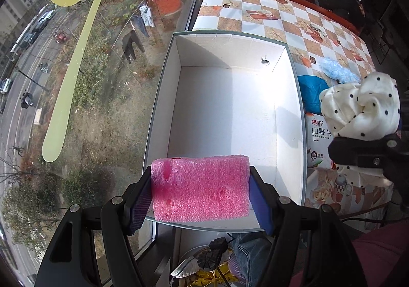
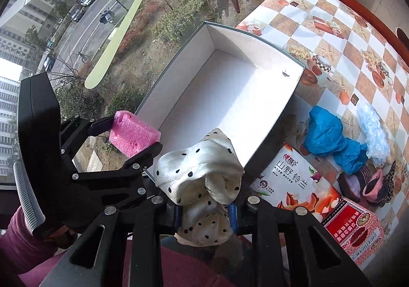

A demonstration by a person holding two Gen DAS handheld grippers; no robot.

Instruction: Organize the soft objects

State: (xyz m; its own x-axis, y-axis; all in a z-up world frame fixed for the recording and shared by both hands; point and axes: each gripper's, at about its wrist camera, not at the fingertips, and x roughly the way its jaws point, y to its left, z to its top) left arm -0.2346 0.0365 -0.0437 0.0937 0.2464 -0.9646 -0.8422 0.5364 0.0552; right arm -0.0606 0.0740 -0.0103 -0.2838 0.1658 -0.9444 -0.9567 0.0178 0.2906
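One white box (image 1: 225, 108), open-topped, nothing inside; it sits on the checkered table (image 1: 268, 13) straight ahead of both your tongs. One pink foam block (image 1: 200, 188): your left tongs (image 1: 200, 197) are clamped on it, a blue pad (image 1: 260, 205) against each end, the block held level over the box's near rim. One white cloth with black dots (image 2: 202, 177): your right tongs (image 2: 205, 212) are pinched tight on its lower folds, and the bunched top stands up above the fingers, at the box's near corner. Your two tongs sit side by side, the left one tilted in toward the right. To the right of your right tongs, on the table: one blue bag (image 2: 329, 133), one pale blue fluffy piece (image 2: 373, 131), two printed cartons (image 2: 294, 184), and a small heap of dark patterned fabric (image 2: 370, 184) whose count you cannot tell.
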